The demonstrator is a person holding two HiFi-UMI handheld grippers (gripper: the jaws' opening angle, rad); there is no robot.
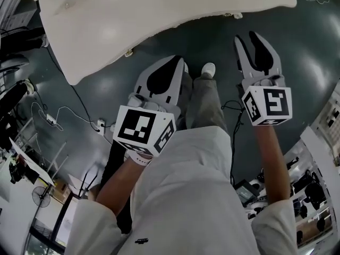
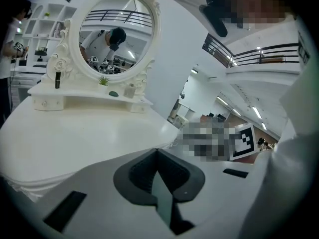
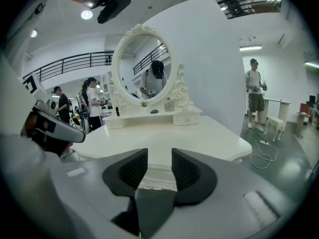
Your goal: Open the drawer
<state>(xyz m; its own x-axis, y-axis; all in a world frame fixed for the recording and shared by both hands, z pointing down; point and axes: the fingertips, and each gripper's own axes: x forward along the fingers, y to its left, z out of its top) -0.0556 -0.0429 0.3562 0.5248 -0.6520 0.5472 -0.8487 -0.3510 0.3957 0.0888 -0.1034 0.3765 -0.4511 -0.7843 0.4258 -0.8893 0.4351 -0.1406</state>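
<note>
Standing at a white dressing table (image 1: 159, 15), a person holds a gripper in each hand above a dark floor (image 1: 303, 52). Left of the table, a thin cable (image 1: 58, 112) trails across the floor. The left gripper (image 1: 178, 61) is short of the table's near edge, its jaws pressed together with nothing between them. Between the two grippers, below the table's edge, the person's own trouser leg (image 1: 204, 102) and white shoe (image 1: 209, 68) show. The right gripper (image 3: 159, 152) faces the table's front with its jaws parted and nothing gripped; the table's carved front edge (image 3: 154, 183) shows through the gap, apart from the pads. At the back of the table top stands an oval mirror (image 3: 144, 71) on a low shelf with a small drawer (image 3: 187, 117) at its right end, closed. Which drawer is meant I cannot tell. Right of the table, a white cable (image 3: 261, 156) lies on the floor near a small stool (image 3: 275, 126), and another person (image 3: 255, 96) stands beside it.
</note>
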